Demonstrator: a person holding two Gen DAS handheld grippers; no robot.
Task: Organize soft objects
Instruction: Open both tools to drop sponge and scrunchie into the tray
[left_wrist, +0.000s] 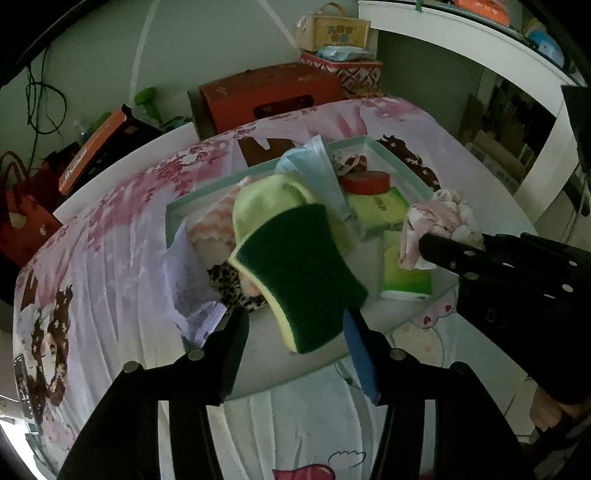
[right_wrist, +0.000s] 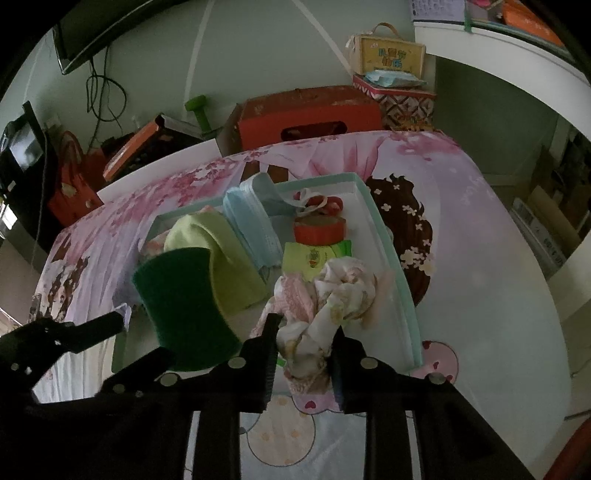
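Above, the left hand-held gripper (left_wrist: 295, 325) is spread wide around a green-and-yellow scouring sponge (left_wrist: 299, 277); the sponge's lower edge sits between the two fingers, touching the blue-padded right one, with a gap on the left side, so a firm grip cannot be confirmed. The sponge hangs over the near part of a shallow, pale-rimmed tray (left_wrist: 173, 210).

To its right, the right hand-held gripper (right_wrist: 304, 343) is closed on a knotted bundle of pink-and-white patterned cloth (right_wrist: 325, 295), held just above the tray's near right corner.

Inside the tray lie a folded lime-green cloth (left_wrist: 258, 199), a stack of light-blue face masks (right_wrist: 251, 225), a red roll of tape (right_wrist: 319, 229), green tissue packets (left_wrist: 380, 208), a leopard-print item (left_wrist: 229, 288) and a peach-and-white chevron cloth (left_wrist: 212, 225). White paper (left_wrist: 184, 280) lies against the tray's left edge.

The tray rests on a surface draped in a pink cherry-blossom cartoon sheet (right_wrist: 461, 229). Behind it stand a red cardboard box (right_wrist: 306, 114), a patterned tin (right_wrist: 400, 99) and a small yellow carry case (right_wrist: 388, 51) against a pale wall.
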